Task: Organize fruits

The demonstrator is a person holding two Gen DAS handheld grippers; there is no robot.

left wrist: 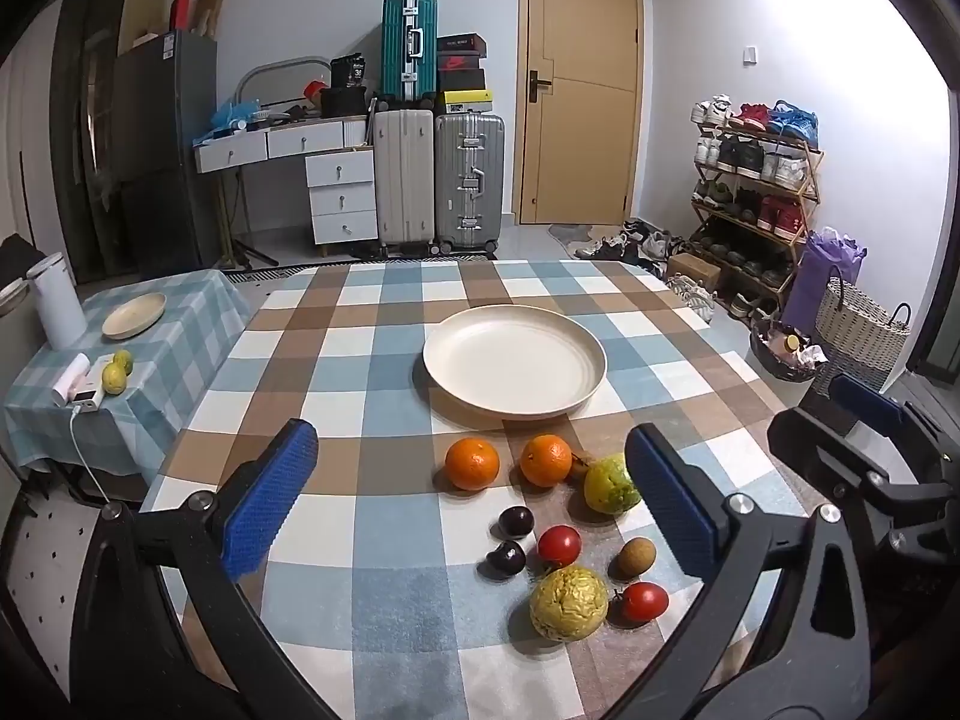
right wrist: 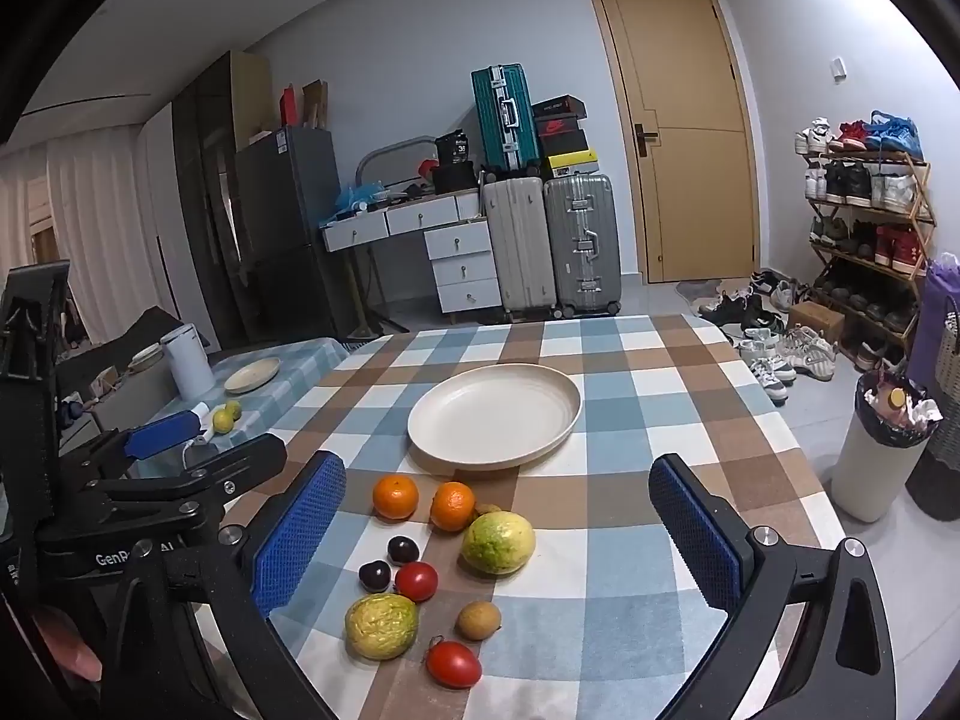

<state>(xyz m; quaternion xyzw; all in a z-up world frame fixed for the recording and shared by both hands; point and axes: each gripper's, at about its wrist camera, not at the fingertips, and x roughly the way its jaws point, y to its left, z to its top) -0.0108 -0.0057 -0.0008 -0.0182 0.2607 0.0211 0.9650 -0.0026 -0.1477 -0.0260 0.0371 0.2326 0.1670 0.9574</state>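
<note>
An empty cream plate (left wrist: 513, 360) (right wrist: 495, 414) sits mid-table on the checked cloth. In front of it lie two oranges (left wrist: 472, 463) (right wrist: 395, 497), a green-yellow guava (left wrist: 609, 483) (right wrist: 498, 542), two dark plums (left wrist: 516, 521) (right wrist: 403, 549), two red tomatoes (left wrist: 559, 545) (right wrist: 416, 581), a small brown fruit (left wrist: 636, 557) (right wrist: 478, 620) and a wrinkled yellow fruit (left wrist: 568, 602) (right wrist: 381, 626). My left gripper (left wrist: 471, 441) hovers open above the near fruits, holding nothing. My right gripper (right wrist: 498, 471) is likewise open and empty, just to the right of the left one.
A low side table (left wrist: 180, 324) at the left carries a small plate (left wrist: 133, 315), a white kettle (left wrist: 57, 300) and two lemons (left wrist: 114, 377). A bin (right wrist: 882, 456) stands right of the table. Suitcases, drawers, a door and a shoe rack line the far wall.
</note>
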